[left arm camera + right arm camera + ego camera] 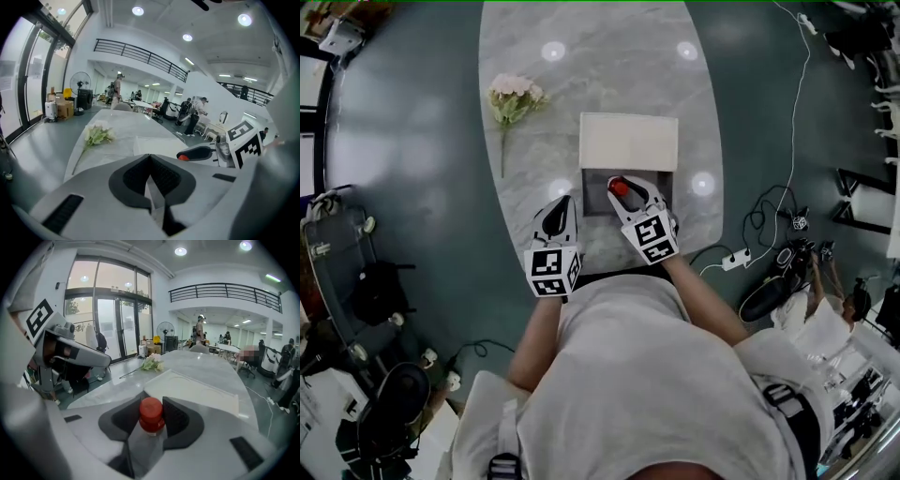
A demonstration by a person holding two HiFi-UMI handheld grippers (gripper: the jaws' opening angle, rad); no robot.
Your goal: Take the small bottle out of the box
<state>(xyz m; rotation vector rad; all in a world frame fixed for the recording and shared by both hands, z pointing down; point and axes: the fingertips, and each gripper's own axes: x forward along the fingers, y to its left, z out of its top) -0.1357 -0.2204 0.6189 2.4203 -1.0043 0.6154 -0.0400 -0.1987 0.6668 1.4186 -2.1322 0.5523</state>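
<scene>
The right claw [628, 192] was pinching the small bottle [151, 414] just under its red cap [619, 187], one pad on each side. The bottle sat square between the jaws, so nothing remained to be reached for. It stood about upright, cap uppermost, with its long axis running up out of the box [591, 197]. From above, the cap showed over the dark inside of the box, so I judged the bottle not yet clear of it. The way out looked to be straight up, and the box's walls were all that hemmed it in.

The left claw [557, 217] hung just beside the box on its left, with its jaws pressed together on nothing. It was near but apart from both the box and the other claw. I doubted it would hinder a lift, though a sideways swing to the left might meet it.

Beyond the box a pale flat lid [628, 141] lay opened out on the surface [600, 75]. A bunch of flowers [512, 97] lay well off to the left, out of the way.
</scene>
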